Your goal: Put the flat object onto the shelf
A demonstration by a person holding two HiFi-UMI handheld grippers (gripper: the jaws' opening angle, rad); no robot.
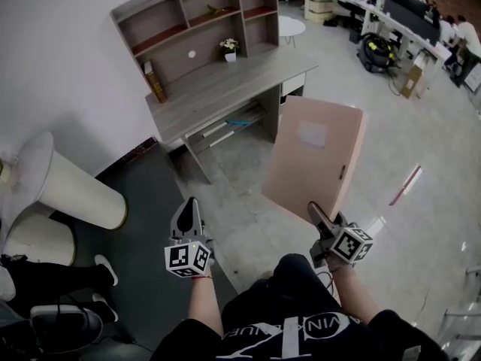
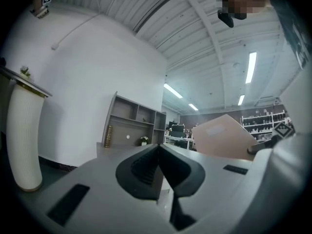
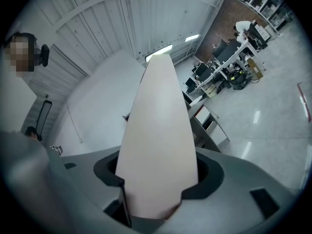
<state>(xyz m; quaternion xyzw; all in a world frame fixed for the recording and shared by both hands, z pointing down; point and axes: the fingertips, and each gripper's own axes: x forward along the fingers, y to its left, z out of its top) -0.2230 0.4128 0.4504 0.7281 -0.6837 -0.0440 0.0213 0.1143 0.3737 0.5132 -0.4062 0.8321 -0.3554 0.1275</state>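
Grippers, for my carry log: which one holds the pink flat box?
The right gripper: its jaws clamp the pink flat box by one edge, while the left gripper is shut, empty.

A tall pale cylinder point(image 1: 69, 185) by the wall point(image 1: 60, 59), a small potted flower point(image 1: 230, 48), a round white table point(image 1: 291, 26)

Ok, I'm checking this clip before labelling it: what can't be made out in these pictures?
- Right gripper view: the flat pink object between the jaws hides most of the shelf.
- Head view: the label on that object is too small to read.
- Head view: the small item on an upper shelf board is too small to name.
- Left gripper view: the left gripper's body covers the object's lower edge.
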